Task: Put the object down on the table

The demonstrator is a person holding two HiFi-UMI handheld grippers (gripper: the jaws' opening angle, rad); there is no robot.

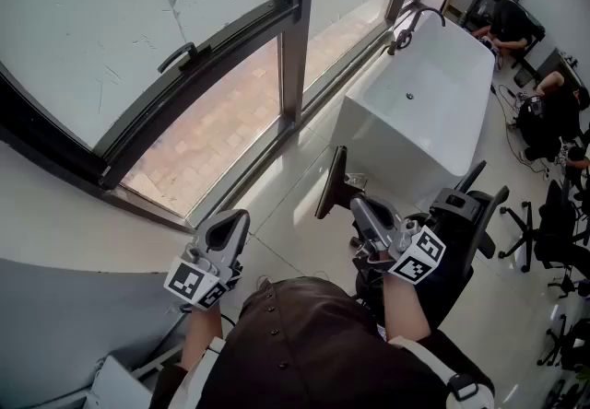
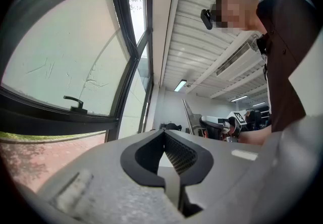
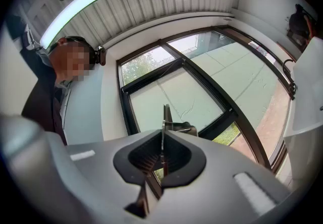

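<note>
Black flat tool (image 1: pixel 332 182), perhaps a scraper, gripped in right claw (image 1: pixel 358 206).

The left gripper (image 1: pixel 226 230) and right gripper (image 1: pixel 361 206) are showing grey, their marker cubes (image 1: pixel 191 283) rocking black-and-white squares. The flat tool (image 1: pixel 332 181) is looking black, tub (image 1: pixel 396 135) white, shirt (image 1: pixel 304 343) brown.

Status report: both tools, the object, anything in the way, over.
Left tool shut, empty. Right tool shut on thin dark plate, up off any surface. White tub ahead of it.
</note>
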